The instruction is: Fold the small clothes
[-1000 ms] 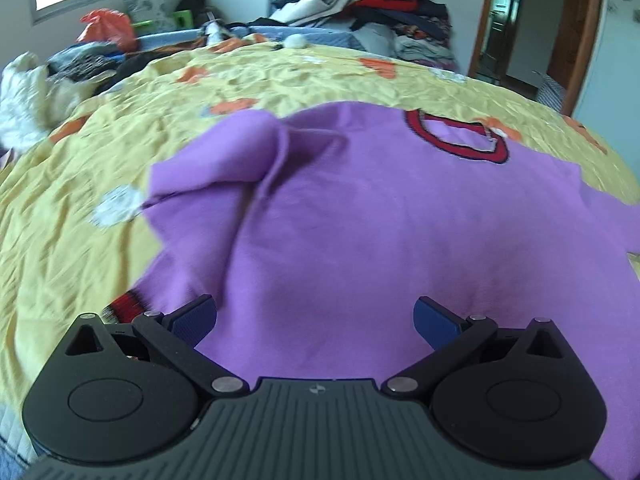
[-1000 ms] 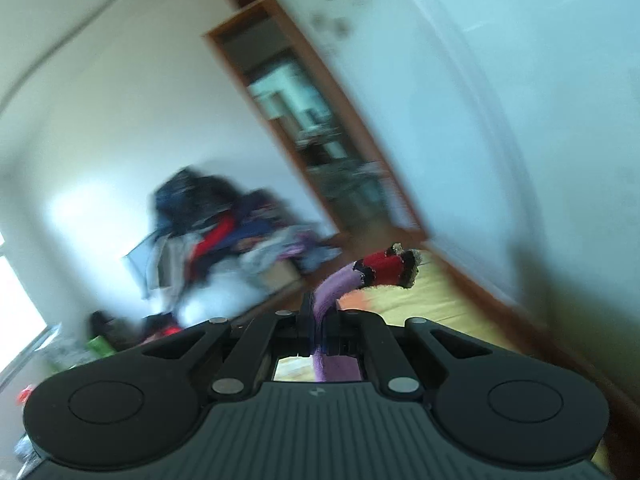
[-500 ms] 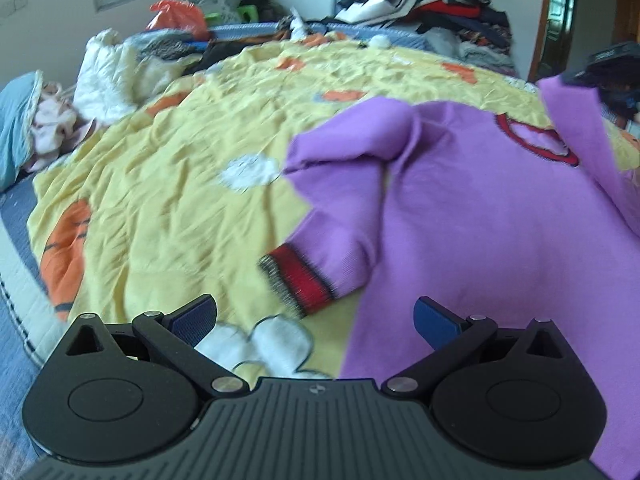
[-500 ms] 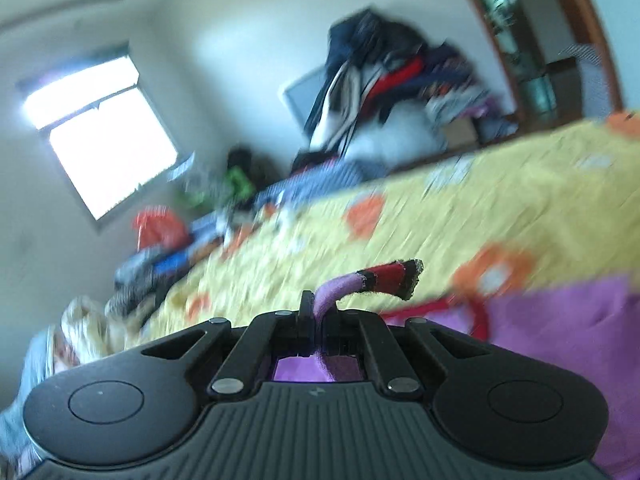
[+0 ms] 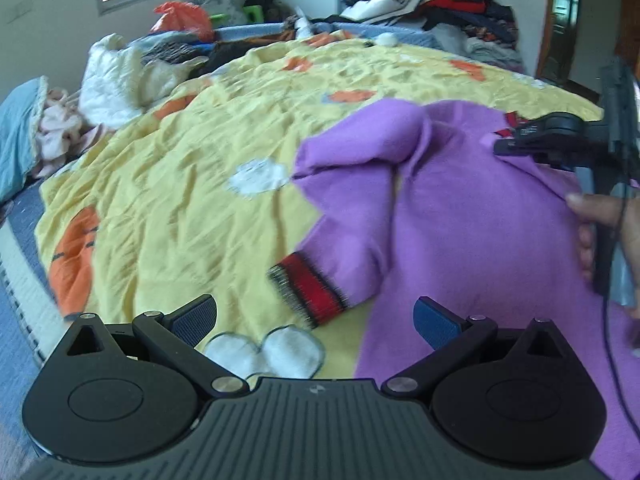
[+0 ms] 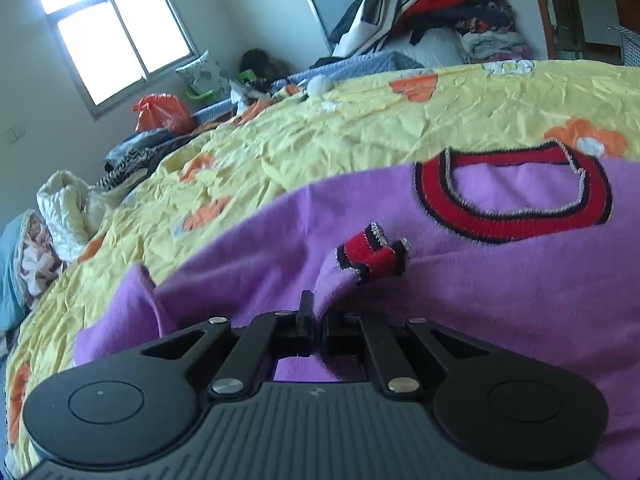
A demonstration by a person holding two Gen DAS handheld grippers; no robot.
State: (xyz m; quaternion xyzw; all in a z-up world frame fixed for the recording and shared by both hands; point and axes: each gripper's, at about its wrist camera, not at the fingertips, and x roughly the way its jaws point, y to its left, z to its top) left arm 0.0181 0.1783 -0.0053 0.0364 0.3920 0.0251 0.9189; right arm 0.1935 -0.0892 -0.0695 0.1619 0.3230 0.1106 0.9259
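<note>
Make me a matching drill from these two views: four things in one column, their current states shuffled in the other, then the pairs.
1. left tool
2. right tool
3. neckline
4. left sleeve cuff

A. shut on a purple sleeve
B. flat on the yellow bedspread
C. open, holding nothing
D. red band on the sweater, facing up

Pairs: 1-C, 2-A, 3-D, 4-B

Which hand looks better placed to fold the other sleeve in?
Left, probably. Its tongs are open and empty, right by the free red cuff on the bedspread. The right tongs are shut on the other sleeve over the purple sweater.
</note>
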